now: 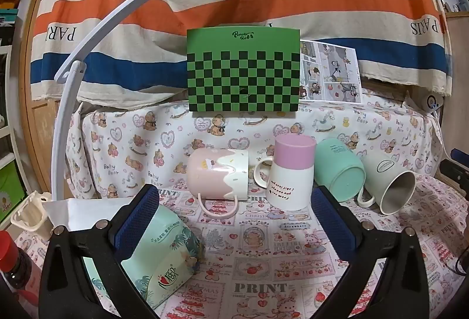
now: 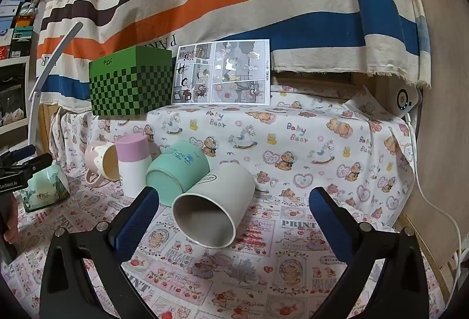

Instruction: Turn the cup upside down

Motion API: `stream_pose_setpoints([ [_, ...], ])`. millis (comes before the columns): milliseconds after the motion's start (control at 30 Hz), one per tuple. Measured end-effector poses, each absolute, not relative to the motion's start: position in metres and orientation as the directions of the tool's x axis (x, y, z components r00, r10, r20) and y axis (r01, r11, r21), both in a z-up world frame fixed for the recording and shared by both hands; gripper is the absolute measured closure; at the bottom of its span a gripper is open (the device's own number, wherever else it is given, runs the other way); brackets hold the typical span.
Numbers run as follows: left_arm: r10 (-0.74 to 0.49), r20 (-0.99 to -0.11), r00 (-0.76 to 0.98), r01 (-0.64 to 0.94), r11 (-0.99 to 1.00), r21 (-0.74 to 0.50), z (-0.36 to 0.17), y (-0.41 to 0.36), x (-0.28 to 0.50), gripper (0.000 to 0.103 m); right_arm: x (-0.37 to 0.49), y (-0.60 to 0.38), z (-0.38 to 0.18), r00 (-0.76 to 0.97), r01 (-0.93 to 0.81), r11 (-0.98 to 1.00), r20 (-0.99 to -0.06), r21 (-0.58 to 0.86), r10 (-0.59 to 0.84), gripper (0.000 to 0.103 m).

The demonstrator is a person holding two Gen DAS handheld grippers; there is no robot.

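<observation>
Several cups sit on the patterned tablecloth. A pink-and-white mug (image 1: pixel 218 175) (image 2: pixel 101 162) lies on its side. A white cup with a purple base (image 1: pixel 291 171) (image 2: pixel 133 163) stands upside down. A mint green cup (image 1: pixel 340 174) (image 2: pixel 176 172) lies on its side, bottom toward me. A pale grey-white mug (image 1: pixel 392 187) (image 2: pixel 214 206) lies on its side with its mouth facing me. My left gripper (image 1: pixel 234 216) is open and empty, short of the cups. My right gripper (image 2: pixel 234 219) is open, its fingers on either side of the grey-white mug, not touching.
A mint tissue pack (image 1: pixel 164 257) (image 2: pixel 44 187) lies by the left gripper's left finger. A green checkered box (image 1: pixel 243 72) (image 2: pixel 132 81) and a comic sheet (image 2: pixel 222 72) stand on the raised shelf behind. A white lamp arm (image 1: pixel 76 84), a red-capped bottle (image 1: pixel 11 257) and a cable (image 2: pixel 439 219) are nearby.
</observation>
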State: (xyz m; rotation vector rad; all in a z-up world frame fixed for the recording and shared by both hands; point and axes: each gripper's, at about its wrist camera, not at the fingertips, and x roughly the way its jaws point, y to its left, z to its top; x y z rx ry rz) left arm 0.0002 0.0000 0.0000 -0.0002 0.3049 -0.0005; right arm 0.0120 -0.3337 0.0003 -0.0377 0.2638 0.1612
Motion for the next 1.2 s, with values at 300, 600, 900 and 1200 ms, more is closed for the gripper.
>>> stream_pose_setpoints([
  [300,0.000,-0.294,0.956,0.001,1.000,0.001,-0.0002,0.0000,0.0004,0.000,0.0121,-0.3337,0.0000,0.952,-0.166,0.986,-0.265,-0.014,0.156,0.000],
  [600,0.011,-0.293,0.956,-0.011,1.000,0.001,-0.0014,0.0007,-0.0003,0.000,0.0124,-0.3327,0.0000,0.951,-0.166,0.986,-0.267,-0.018,0.155,0.000],
  [900,0.011,-0.294,0.956,-0.011,1.000,0.001,-0.0013,0.0005,0.0000,0.000,0.0139,-0.3334,0.0000,0.950,-0.162,0.987,-0.271,-0.014,0.153,0.000],
  [1200,0.012,-0.295,0.955,-0.012,1.000,0.002,-0.0015,0.0006,0.0002,0.000,0.0145,-0.3341,-0.0011,0.950,-0.162,0.987,-0.274,-0.012,0.152,0.000],
])
